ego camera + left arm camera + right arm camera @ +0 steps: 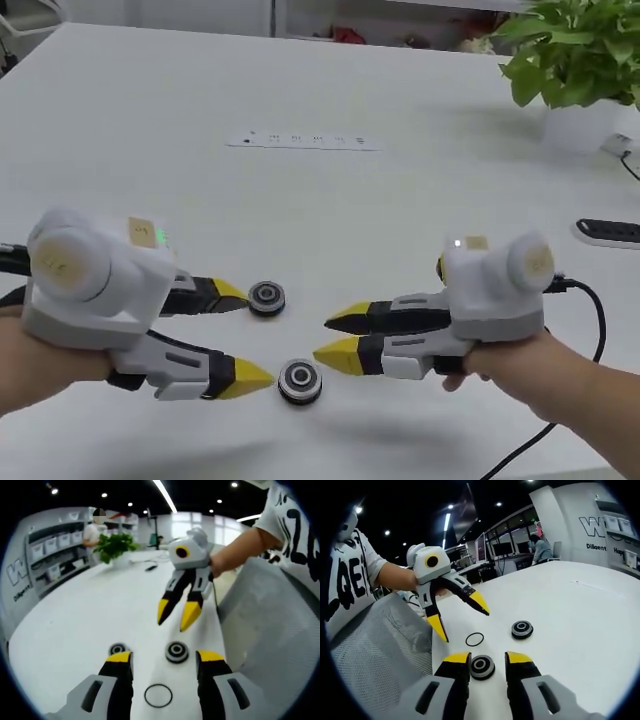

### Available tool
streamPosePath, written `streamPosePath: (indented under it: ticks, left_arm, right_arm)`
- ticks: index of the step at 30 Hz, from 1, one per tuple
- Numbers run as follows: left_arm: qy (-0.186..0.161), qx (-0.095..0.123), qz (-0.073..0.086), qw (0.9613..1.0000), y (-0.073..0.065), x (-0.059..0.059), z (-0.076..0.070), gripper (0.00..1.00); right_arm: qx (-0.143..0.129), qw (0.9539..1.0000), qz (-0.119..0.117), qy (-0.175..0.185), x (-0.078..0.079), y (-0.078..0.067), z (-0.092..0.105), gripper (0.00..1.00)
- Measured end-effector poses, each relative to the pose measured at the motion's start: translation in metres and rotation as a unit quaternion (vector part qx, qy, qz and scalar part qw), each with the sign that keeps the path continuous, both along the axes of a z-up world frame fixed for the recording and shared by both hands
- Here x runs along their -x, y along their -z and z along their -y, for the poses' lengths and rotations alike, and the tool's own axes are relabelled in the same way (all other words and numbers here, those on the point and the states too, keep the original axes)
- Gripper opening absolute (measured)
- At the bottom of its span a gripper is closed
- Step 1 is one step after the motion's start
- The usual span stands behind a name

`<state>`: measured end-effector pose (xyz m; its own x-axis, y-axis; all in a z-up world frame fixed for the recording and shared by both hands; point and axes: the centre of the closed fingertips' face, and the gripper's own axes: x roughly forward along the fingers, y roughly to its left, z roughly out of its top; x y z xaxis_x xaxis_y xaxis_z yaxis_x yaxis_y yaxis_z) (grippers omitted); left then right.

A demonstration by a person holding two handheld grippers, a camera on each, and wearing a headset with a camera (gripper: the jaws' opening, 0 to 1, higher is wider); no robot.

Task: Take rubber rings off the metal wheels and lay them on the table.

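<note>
Two metal wheels with dark rubber rims lie on the white table (330, 200): one wheel (267, 298) by the upper jaw of my left gripper (245, 336), the other wheel (300, 381) just off its lower jaw. The left gripper is open wide. My right gripper (330, 336) faces it, open with a narrower gap, its tips just short of the nearer wheel. In the right gripper view that wheel (482, 666) sits just beyond my right gripper (488, 657), not held. A loose black rubber ring (158, 695) lies flat between the left gripper's jaws.
A potted plant (575, 50) stands at the far right, a white power strip (305, 140) lies mid-table, and a black device (610, 232) sits at the right edge. A black cable (590, 300) trails from the right gripper. A grey mesh chair (270, 630) is beside the table's near edge.
</note>
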<state>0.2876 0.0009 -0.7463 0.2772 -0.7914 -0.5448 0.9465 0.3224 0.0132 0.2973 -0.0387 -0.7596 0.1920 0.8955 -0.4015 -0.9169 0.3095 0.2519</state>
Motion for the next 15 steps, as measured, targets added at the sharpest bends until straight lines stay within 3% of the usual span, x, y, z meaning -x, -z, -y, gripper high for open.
streamPosePath:
  ticks: [15]
  left_arm:
    - [0.022,-0.009,-0.017,0.9996,0.016,0.005,0.015,0.47]
  right_arm:
    - [0.018,0.9995,0.010,-0.024,0.013,0.018,-0.001,0.24]
